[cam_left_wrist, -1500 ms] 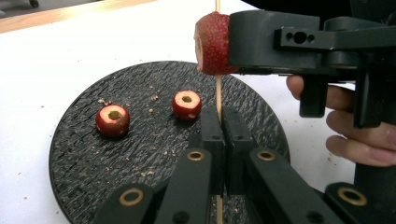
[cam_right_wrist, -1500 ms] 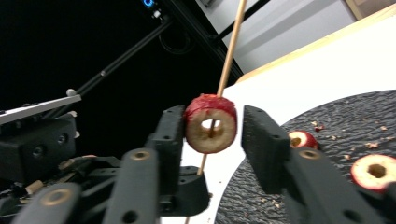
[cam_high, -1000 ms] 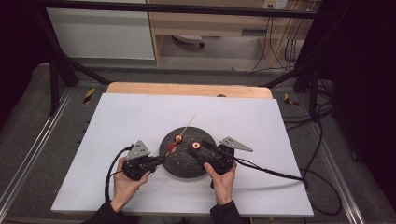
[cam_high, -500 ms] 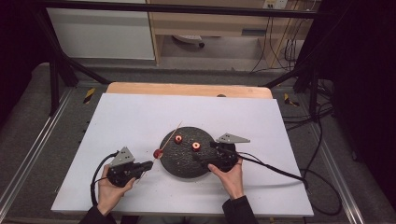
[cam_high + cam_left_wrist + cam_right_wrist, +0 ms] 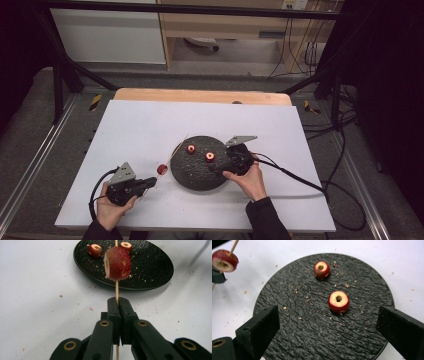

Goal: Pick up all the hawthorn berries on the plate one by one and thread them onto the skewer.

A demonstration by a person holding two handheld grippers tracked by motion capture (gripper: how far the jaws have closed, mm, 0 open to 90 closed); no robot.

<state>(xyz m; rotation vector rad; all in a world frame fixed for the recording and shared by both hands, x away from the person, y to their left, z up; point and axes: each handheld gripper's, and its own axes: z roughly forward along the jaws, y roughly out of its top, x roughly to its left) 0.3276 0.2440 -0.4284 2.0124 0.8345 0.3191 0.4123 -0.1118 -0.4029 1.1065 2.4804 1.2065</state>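
My left gripper (image 5: pixel 146 183) is shut on a thin wooden skewer (image 5: pixel 116 288) left of the black plate (image 5: pixel 200 175). A red fruit slice (image 5: pixel 117 263) with a cored middle is threaded on the skewer (image 5: pixel 172 155) just past the jaws; the same slice (image 5: pixel 161 169) hangs beside the plate's left rim. Two more cored slices (image 5: pixel 321 269) (image 5: pixel 338 301) lie on the plate (image 5: pixel 299 327). My right gripper (image 5: pixel 328 315) hovers over the plate's near-right part, its jaws just opened wide, the pads touching nothing. The nearer slice lies ahead between them.
A white board (image 5: pixel 135 125) covers the table, with a wooden strip (image 5: pixel 200 95) along its far edge. Crumbs dot the plate and board. Black cables (image 5: pixel 300 182) trail from the right gripper over the board's right side. Metal frame rails run along both sides.
My left gripper pulled away leftward from the plate with the skewer, carrying one slice off with it. My right gripper shifted a little at the plate's right side and its jaws spread.
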